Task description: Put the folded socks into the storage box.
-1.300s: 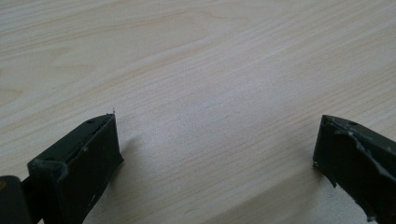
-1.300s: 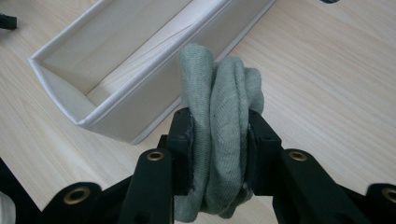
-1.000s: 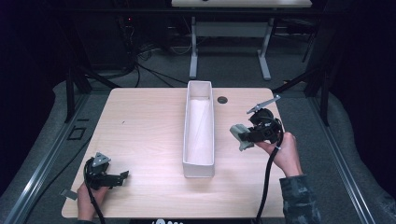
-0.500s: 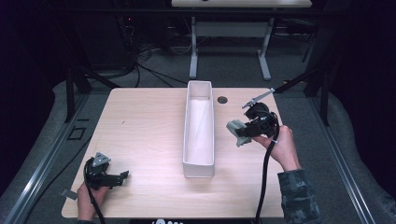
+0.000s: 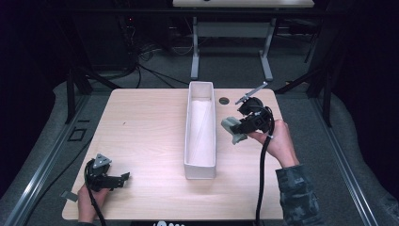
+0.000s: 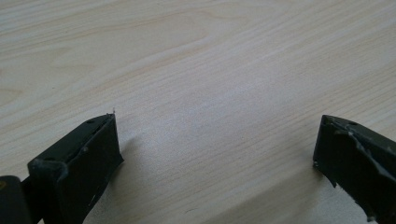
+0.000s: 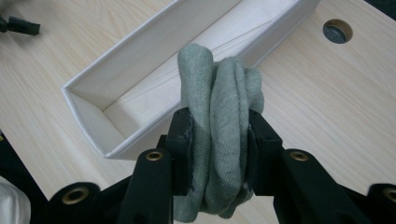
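My right gripper (image 5: 235,129) is shut on a rolled grey-green cloth (image 7: 219,112), which bulges out between the two black jaws. It hangs in the air just right of a long white box (image 5: 188,136) that stands open-topped down the middle of the table. In the right gripper view the cloth (image 7: 219,112) sits over the box's near rim (image 7: 140,135). My left gripper (image 5: 123,178) rests low at the table's front left corner, jaws wide apart with only bare wood (image 6: 205,116) between them.
The light wooden table (image 5: 141,122) has a round cable hole (image 5: 224,100) just right of the box's far end. Dark floor, cables and a white desk frame (image 5: 230,52) lie beyond the far edge.
My right gripper has risen and drifted away from the front edge with the cloth in it. The left gripper has stayed where it was.
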`<act>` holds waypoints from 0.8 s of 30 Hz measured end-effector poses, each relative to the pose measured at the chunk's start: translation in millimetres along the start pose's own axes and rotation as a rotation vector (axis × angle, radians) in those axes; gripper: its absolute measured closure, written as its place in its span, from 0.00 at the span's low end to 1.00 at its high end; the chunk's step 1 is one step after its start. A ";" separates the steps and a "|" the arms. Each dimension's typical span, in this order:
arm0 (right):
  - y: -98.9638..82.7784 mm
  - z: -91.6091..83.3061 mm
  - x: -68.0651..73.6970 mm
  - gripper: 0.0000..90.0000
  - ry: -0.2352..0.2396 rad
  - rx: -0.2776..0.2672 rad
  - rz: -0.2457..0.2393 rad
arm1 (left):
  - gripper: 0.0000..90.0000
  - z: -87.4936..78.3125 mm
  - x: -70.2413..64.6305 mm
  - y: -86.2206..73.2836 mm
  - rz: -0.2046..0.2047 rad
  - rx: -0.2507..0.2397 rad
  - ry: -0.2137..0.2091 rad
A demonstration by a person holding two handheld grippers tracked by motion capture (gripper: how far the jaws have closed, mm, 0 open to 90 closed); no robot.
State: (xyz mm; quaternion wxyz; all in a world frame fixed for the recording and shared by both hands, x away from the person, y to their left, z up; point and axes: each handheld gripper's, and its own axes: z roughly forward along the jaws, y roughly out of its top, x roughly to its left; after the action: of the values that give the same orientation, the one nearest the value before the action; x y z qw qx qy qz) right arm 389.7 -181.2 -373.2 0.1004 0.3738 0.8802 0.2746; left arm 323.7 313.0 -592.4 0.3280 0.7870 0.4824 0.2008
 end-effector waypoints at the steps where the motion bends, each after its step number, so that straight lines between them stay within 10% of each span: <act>1: 0.0 0.0 0.0 0.75 0.000 0.000 0.000 | 0.01 0.1 -0.1 0.0 -0.002 -0.001 0.000; 24: 30.9 12.1 30.6 0.74 0.060 0.018 -0.084 | 0.01 0.1 -0.2 0.0 -0.002 -0.001 0.000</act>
State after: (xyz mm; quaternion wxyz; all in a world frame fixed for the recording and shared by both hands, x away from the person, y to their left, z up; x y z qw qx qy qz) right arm 391.5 -136.8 -365.1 0.0822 0.3289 0.9002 0.2734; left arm 323.7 312.9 -592.5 0.3288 0.7863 0.4831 0.2007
